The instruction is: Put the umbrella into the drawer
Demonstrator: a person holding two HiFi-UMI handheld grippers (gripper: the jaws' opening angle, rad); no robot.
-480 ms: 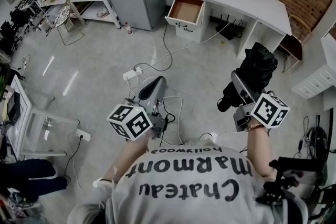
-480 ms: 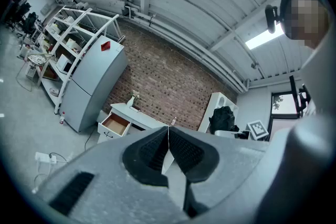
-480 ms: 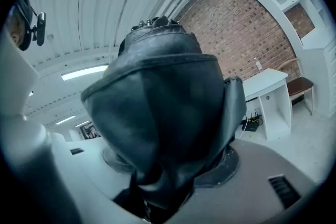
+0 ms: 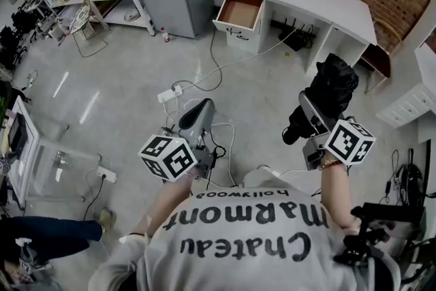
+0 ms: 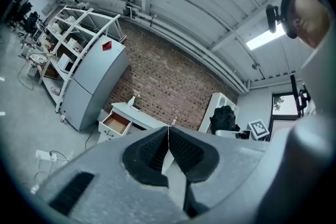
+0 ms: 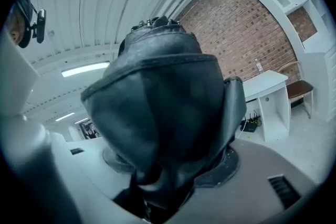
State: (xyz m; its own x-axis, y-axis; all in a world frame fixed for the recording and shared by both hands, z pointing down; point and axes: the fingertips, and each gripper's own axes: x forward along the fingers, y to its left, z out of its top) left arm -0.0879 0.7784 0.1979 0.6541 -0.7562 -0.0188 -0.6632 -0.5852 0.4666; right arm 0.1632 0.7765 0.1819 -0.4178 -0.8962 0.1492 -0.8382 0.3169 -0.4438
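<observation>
Step in hand: the carry. The umbrella is not yet in the drawer.

- Your right gripper has its fingers clamped on the black folded fabric umbrella. In the right gripper view the umbrella fills the gap between them and bulges up past the tips. It is well short of the white table, out over the grey concrete floor.
- Your left gripper carries nothing. Its dark ribbed fingers are pressed together, tip to tip.
- The white-fronted drawer with the brown inside is pulled out at the left end of the white table. It looks empty and ready.

Next move, as a judgement:
- Close the gap to the white table first; both grippers are well apart from it.
- Then bring the umbrella over the open drawer and lower it in lengthways. The bundle looks bulky against the drawer's width, so align it before you let go.
- White cables trail across the floor between you and the white table. Watch your footing.
- The left gripper is free to steady the drawer front if it slides.

Against the earlier frame:
- The grip on the umbrella and the pressed-together left fingers look the same.
- The white table sits almost where it did, a touch higher in the head view. I read that as a small advance.
- Far from the white table, at the lower left, a bystander's dark trouser leg has shifted and a shoe now shows.
</observation>
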